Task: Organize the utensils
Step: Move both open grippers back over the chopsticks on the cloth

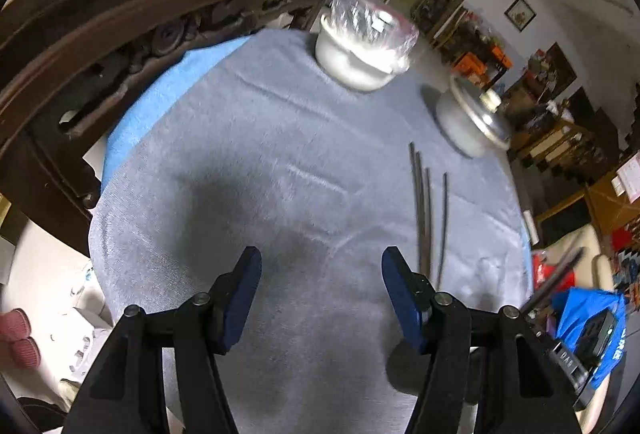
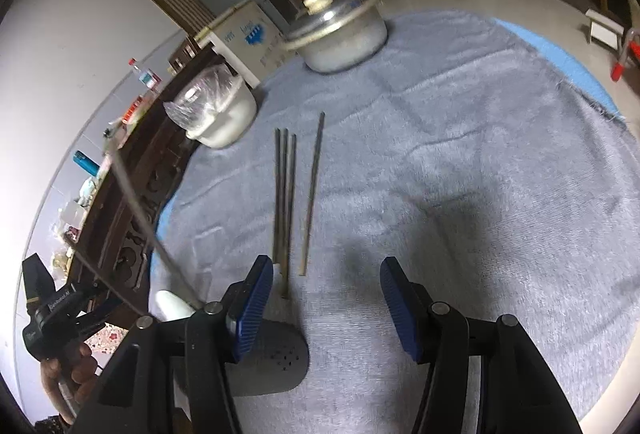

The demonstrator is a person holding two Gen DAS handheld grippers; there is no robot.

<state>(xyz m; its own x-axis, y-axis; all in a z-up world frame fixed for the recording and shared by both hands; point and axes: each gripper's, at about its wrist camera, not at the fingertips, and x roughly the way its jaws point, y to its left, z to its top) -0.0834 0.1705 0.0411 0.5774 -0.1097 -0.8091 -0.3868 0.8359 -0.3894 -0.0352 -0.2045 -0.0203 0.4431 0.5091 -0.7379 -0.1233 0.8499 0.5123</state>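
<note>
grey cloth (image 2: 460,153) holds four chopsticks (image 2: 286,193), three bunched, one apart. right gripper (image 2: 326,298) and left gripper (image 1: 322,290) both gaping, empty. approach low, pinch the stray mid-shaft.

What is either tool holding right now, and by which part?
Nothing. The left tool and the right tool both stand open over the grey cloth, pads bare. The chopsticks lie loose on the cloth.

Home dining room, lidded pot (image 2: 340,33), carved sideboard (image 1: 120,13)
</note>
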